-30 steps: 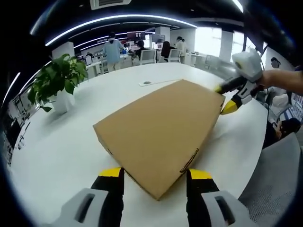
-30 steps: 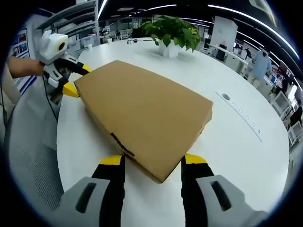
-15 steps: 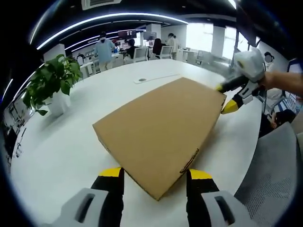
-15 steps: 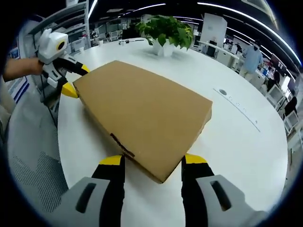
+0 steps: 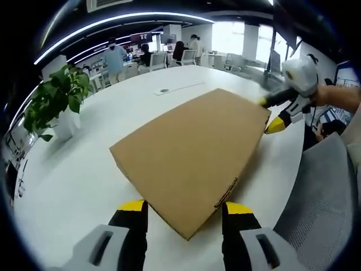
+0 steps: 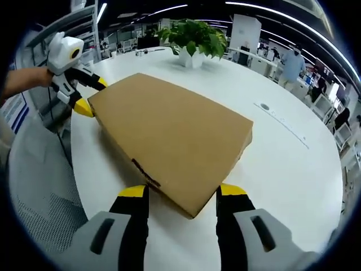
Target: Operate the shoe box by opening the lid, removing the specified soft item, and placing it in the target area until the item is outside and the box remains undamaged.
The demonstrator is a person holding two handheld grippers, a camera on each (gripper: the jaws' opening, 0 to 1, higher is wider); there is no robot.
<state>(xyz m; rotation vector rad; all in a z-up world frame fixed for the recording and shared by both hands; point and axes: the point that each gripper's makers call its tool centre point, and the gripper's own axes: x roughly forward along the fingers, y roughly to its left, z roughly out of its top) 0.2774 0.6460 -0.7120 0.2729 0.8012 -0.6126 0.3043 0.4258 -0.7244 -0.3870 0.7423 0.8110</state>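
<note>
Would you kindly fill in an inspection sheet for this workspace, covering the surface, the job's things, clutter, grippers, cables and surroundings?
Surface: white round table, bare around the box.
Job's things: shoe box, brown cardboard, lid shut, lying flat; soft item not seen.
Clutter: potted plant standing apart from the box; small round inset in the tabletop.
Grippers: left gripper and right gripper open, each straddling an opposite corner of the box.
Cables: nothing seen.
Surroundings: open office, grey mesh chair, people at distant desks.

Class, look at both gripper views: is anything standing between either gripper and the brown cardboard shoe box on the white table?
Nothing visible does. The brown cardboard shoe box lies closed on the white table, with the left gripper straddling one corner and the right gripper straddling the opposite corner.
</note>
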